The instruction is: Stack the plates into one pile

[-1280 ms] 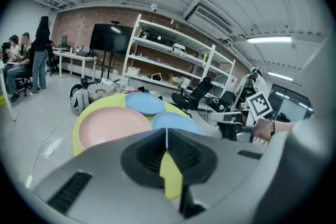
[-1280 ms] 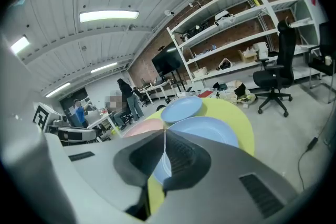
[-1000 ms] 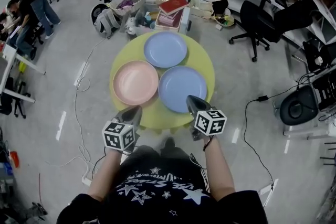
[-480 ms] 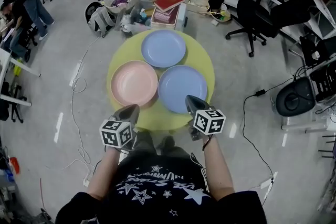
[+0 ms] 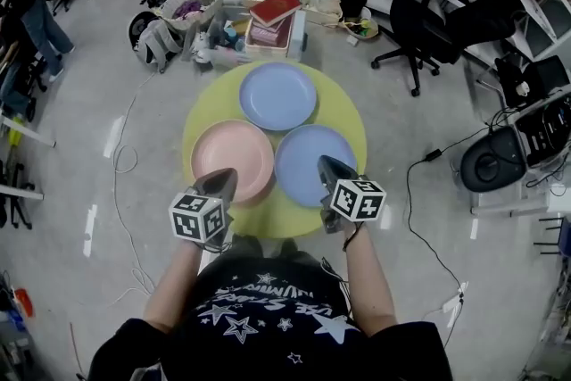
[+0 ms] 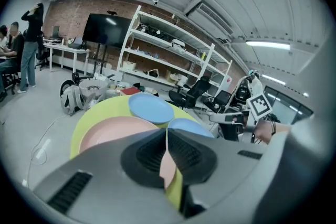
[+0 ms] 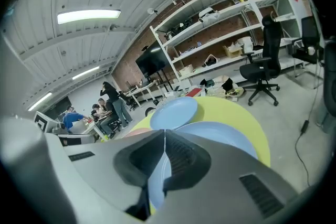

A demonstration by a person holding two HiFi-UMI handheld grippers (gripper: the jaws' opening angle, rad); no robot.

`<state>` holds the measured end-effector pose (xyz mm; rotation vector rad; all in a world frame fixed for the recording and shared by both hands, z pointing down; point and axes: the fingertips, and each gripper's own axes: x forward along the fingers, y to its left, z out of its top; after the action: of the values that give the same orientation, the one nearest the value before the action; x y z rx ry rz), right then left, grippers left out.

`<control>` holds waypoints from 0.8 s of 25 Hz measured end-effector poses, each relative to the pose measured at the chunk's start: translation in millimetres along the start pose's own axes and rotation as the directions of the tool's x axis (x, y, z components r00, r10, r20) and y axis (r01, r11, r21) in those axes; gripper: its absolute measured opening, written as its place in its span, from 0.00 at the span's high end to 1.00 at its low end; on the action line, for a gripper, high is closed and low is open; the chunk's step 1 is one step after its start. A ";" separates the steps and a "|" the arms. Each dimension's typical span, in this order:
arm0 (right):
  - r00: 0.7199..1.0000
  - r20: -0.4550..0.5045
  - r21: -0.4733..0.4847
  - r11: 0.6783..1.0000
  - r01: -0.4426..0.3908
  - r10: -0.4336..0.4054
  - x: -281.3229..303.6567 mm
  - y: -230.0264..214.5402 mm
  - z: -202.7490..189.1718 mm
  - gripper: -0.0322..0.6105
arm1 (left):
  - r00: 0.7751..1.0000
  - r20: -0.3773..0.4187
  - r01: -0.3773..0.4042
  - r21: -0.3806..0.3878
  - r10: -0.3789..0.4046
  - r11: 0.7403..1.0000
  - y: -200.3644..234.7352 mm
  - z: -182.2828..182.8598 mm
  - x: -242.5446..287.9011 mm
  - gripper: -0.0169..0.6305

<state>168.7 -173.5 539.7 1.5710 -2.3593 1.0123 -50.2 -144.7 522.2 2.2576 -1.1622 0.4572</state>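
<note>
Three plates lie apart on a round yellow-green table (image 5: 343, 113): a pink plate (image 5: 232, 160) at the front left, a blue plate (image 5: 312, 163) at the front right and another blue plate (image 5: 277, 95) at the back. My left gripper (image 5: 223, 178) hovers over the near rim of the pink plate (image 6: 113, 128), shut with nothing in it. My right gripper (image 5: 328, 167) hangs over the near edge of the front blue plate (image 7: 220, 136), shut and empty. The far blue plate (image 6: 151, 107) (image 7: 176, 113) shows beyond the jaws in both gripper views.
Behind the table stand bins, bags and a stack of red books (image 5: 272, 18). A black office chair (image 5: 419, 27) is at the back right, another seat (image 5: 495, 161) at the right. Cables trail over the grey floor (image 5: 125, 165). People stand at desks at the far left (image 5: 22, 9).
Both grippers have moved slightly forward over the near rims of the front plates, and the head view has shifted a little. The plates have not moved.
</note>
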 end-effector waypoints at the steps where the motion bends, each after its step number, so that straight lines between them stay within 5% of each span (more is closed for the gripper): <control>1: 1.000 -0.004 0.008 1.000 0.009 -0.009 4.9 0.5 1.3 0.92 | 1.000 -0.003 0.004 -0.001 -0.004 1.000 6.1 2.9 1.3 0.94; 20: 0.971 -0.099 0.128 0.965 0.230 -0.218 83.6 -27.8 22.2 0.92 | 0.998 -0.035 0.046 0.012 -0.046 0.999 101.6 46.4 39.6 0.94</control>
<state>160.5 -257.6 573.2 1.7576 -2.0385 1.1859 -109.0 -246.2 538.8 2.2735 -1.0906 0.4855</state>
